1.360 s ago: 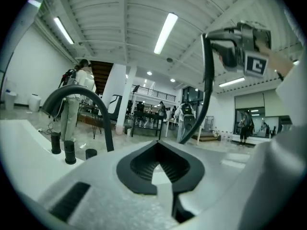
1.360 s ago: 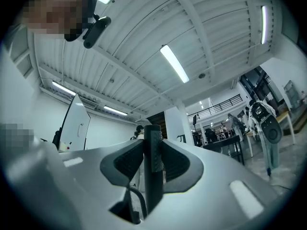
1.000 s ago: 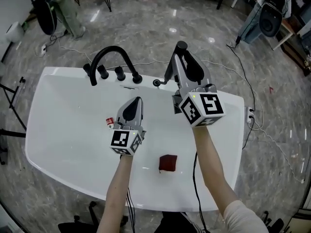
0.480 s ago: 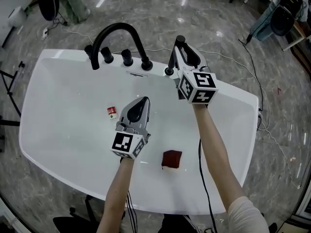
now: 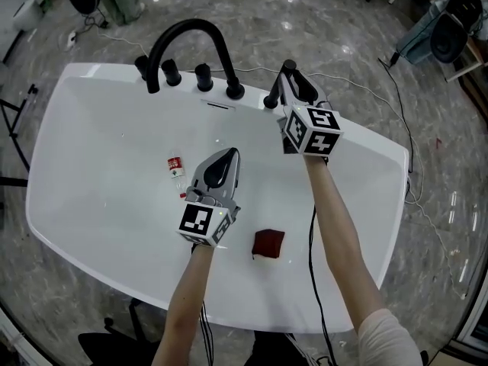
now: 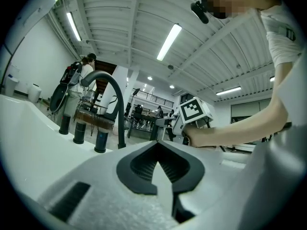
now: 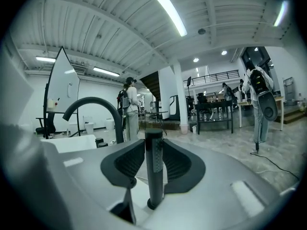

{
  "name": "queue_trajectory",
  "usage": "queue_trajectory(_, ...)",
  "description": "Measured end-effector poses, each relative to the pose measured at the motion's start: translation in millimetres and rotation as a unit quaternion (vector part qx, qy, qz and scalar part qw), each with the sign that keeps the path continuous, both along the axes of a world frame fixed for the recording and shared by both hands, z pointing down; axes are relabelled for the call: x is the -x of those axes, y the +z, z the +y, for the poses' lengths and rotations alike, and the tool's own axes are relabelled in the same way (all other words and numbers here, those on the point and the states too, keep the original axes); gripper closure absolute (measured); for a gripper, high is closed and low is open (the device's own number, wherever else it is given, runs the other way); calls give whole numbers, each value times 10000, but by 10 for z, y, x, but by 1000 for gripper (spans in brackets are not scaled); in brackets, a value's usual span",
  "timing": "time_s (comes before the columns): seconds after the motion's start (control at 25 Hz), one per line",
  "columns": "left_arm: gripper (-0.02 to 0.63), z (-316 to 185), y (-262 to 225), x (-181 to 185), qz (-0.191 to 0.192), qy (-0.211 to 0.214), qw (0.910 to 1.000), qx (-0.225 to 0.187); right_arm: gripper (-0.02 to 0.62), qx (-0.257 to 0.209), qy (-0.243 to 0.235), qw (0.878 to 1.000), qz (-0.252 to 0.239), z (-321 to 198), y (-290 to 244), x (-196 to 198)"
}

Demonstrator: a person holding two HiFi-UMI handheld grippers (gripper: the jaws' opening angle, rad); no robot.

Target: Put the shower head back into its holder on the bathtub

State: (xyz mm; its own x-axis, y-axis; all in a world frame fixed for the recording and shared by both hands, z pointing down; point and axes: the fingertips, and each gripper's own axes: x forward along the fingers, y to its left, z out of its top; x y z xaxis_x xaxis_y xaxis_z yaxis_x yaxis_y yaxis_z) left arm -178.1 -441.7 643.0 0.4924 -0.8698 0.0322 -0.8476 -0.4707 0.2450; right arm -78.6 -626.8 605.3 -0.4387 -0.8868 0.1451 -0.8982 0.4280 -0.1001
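Shower head (image 7: 154, 176): upright between the pads of the right tongs (image 5: 293, 86), foot in the round holder (image 5: 269, 102) on the bathtub (image 5: 91, 204) rim, beside the faucet (image 5: 191, 33).
Right tongs: just been closing, pads touching the shaft on both sides.
Left tongs (image 5: 222, 158): pressed together, empty, over the basin.
Right arm: stretched out, tongs near level.
Look: slim black stick, ribbed upper band.

A black arched tap (image 5: 192, 25) stands on the far rim of the bathtub (image 5: 53, 212), with black knobs (image 5: 203, 76) just beside it under the arch. Inside the tub, a small red-and-white bottle (image 5: 176, 166) lies near the middle and a dark red cloth (image 5: 268, 244) lies closer to the near rim. Thin cables (image 5: 427, 208) trail over the grey marble floor (image 5: 320, 21) at the right.
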Motion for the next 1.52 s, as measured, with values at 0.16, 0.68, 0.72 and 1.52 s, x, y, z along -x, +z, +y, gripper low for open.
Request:
queue_trajectory(0.16, 606, 0, -334, 53, -34, -109, 9998, -176, 477, -254, -12, 9988, -416, 89, -511, -27)
queue_trajectory(0.68, 606, 1089, -2764, -360, -255, -524, 9888, -1377, 589, -937, -338, 9937, -503, 2293, -2844, -469)
queue_trajectory(0.72, 606, 1274, -2923, -401, -213, -600, 9875, -1440, 589, -1042, -398, 9925, -506, 2576, -3032, -518)
queue_trajectory(1.52, 607, 4322, -3166, -1254, -695, -836, 9836, -1439, 591, -315, -869, 9936, -650, 6277, -2565, -1314)
